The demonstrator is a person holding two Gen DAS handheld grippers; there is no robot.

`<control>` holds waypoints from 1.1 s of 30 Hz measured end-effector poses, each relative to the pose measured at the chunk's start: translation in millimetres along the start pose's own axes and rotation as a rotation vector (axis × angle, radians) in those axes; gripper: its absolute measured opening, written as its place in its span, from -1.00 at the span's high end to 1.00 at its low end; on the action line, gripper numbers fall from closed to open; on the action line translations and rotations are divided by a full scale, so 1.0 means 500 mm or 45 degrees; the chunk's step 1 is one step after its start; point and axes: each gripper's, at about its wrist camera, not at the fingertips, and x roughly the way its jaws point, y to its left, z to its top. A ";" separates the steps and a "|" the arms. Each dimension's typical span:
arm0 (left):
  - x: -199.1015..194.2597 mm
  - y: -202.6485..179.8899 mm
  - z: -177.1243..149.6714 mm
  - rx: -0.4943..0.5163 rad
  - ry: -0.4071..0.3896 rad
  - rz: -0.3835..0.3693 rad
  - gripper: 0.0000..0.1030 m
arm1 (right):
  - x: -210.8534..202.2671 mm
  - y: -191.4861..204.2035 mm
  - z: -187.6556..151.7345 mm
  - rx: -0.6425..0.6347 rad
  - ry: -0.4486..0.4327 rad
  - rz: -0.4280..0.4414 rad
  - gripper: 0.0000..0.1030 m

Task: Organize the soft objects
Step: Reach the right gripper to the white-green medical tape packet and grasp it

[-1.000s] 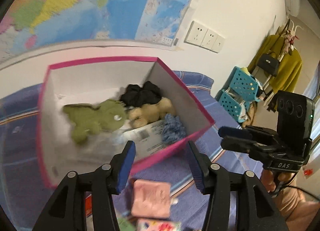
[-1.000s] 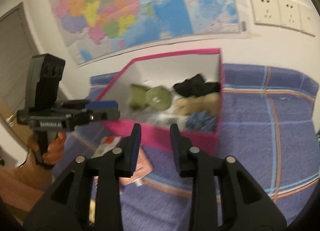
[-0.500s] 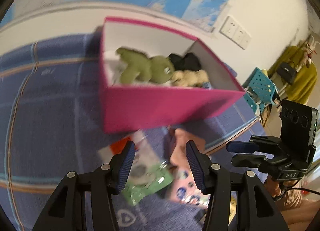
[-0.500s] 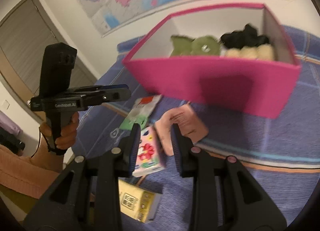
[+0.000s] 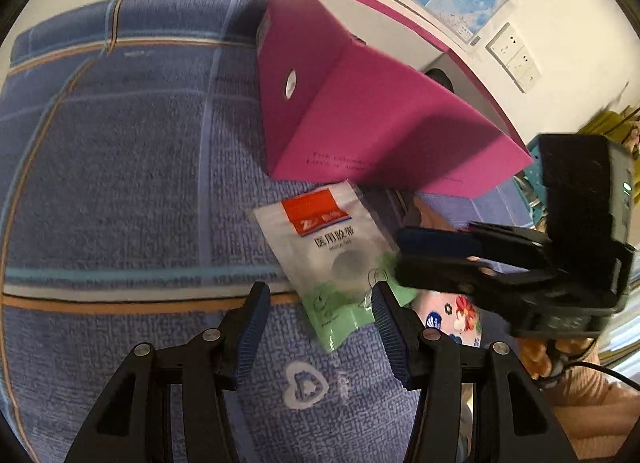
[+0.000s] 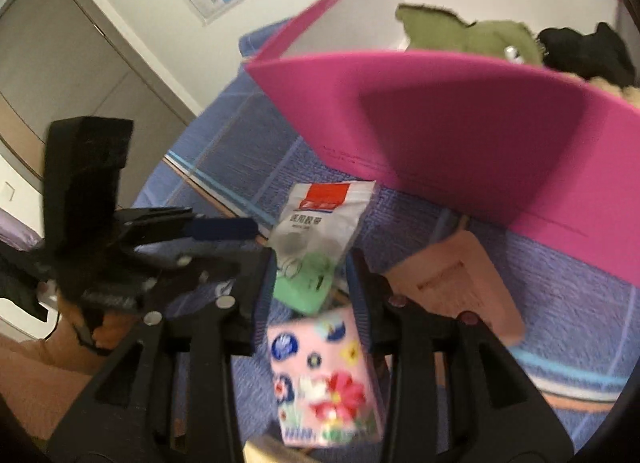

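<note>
Vs 1 s ago: both grippers dropped from over pink box [image 5: 384, 111] to packets on blue cloth in front of it, box interior now hidden in L view. R view only: green plush [image 6: 472, 35] + black item [image 6: 588, 51] inside box, salmon pouch [image 6: 456, 279] beside it. L gripper [image 5: 316, 315] fingers apart, empty, straddling green end of med-tape bag [image 5: 332, 255]; R gripper [image 6: 312, 287] fingers opening, floral tissue pack [image 6: 324, 375] between them, not gripped.

Pink box [image 5: 392, 119] walls off far side, blue cloth [image 5: 120, 191] open left
</note>
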 end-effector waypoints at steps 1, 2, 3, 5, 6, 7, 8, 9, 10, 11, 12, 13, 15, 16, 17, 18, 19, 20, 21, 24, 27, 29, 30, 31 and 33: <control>-0.001 -0.001 -0.002 0.005 -0.001 -0.020 -0.05 | 0.011 0.000 0.004 0.004 0.014 -0.012 0.26; -0.001 -0.001 -0.004 0.007 0.004 -0.051 -0.08 | 0.021 -0.002 0.007 0.013 0.027 -0.027 0.26; -0.003 0.000 -0.004 0.007 0.004 -0.060 -0.10 | 0.033 -0.005 0.010 0.028 0.046 -0.032 0.26; -0.002 -0.002 -0.006 0.019 0.003 -0.070 -0.15 | 0.049 -0.012 0.017 0.055 0.070 -0.027 0.25; -0.002 -0.003 -0.006 0.024 0.003 -0.075 -0.15 | 0.054 -0.014 0.018 0.064 0.074 -0.025 0.21; -0.003 -0.004 -0.007 0.030 0.004 -0.079 -0.16 | 0.052 -0.014 0.017 0.067 0.067 -0.019 0.19; -0.002 -0.006 -0.007 0.033 0.004 -0.082 -0.17 | 0.052 -0.016 0.018 0.077 0.063 -0.005 0.19; -0.002 -0.007 -0.005 0.035 0.005 -0.086 -0.18 | 0.054 -0.017 0.022 0.084 0.062 0.001 0.19; -0.002 -0.006 -0.006 0.031 0.005 -0.092 -0.18 | 0.054 -0.018 0.023 0.086 0.061 0.003 0.19; -0.002 -0.006 -0.004 0.029 0.004 -0.098 -0.18 | 0.053 -0.019 0.024 0.088 0.058 0.004 0.19; -0.003 -0.006 -0.006 0.027 0.003 -0.103 -0.18 | 0.052 -0.020 0.023 0.088 0.055 0.007 0.19; -0.004 -0.006 -0.008 0.027 0.000 -0.109 -0.18 | 0.051 -0.021 0.022 0.087 0.051 0.011 0.19; 0.003 -0.007 0.005 0.029 0.000 -0.114 -0.24 | 0.046 -0.024 0.020 0.094 0.037 0.027 0.19; 0.004 -0.005 0.006 0.030 0.001 -0.116 -0.24 | 0.045 -0.025 0.016 0.098 0.032 0.038 0.19; 0.005 -0.003 0.006 0.034 0.003 -0.118 -0.24 | 0.040 -0.027 0.014 0.103 0.027 0.047 0.19; 0.007 -0.004 0.008 0.039 0.005 -0.115 -0.24 | 0.034 -0.029 0.011 0.104 0.018 0.058 0.19; 0.008 -0.006 0.008 0.044 0.006 -0.110 -0.24 | 0.029 -0.032 0.009 0.113 0.014 0.064 0.19; 0.007 -0.007 0.008 0.047 0.005 -0.105 -0.24 | 0.023 -0.035 0.007 0.124 0.011 0.051 0.19; 0.008 -0.008 0.008 0.051 0.006 -0.103 -0.24 | 0.017 -0.039 0.003 0.129 0.013 0.022 0.19; 0.010 -0.009 0.006 0.063 0.009 -0.100 -0.24 | 0.017 -0.049 -0.009 0.147 0.049 0.009 0.17; 0.013 -0.012 0.006 0.071 0.007 -0.095 -0.24 | 0.019 -0.045 -0.005 0.134 0.045 0.015 0.17; 0.012 -0.016 0.003 0.073 0.005 -0.093 -0.25 | 0.032 -0.039 0.003 0.133 0.048 0.053 0.17; 0.012 -0.017 0.003 0.071 0.004 -0.095 -0.25 | 0.041 -0.034 0.005 0.135 0.043 0.066 0.17; 0.011 -0.015 0.002 0.065 0.001 -0.103 -0.25 | 0.042 -0.032 0.005 0.131 0.033 0.064 0.17; 0.011 -0.012 0.002 0.052 -0.005 -0.117 -0.26 | 0.036 -0.035 0.004 0.139 -0.001 0.108 0.18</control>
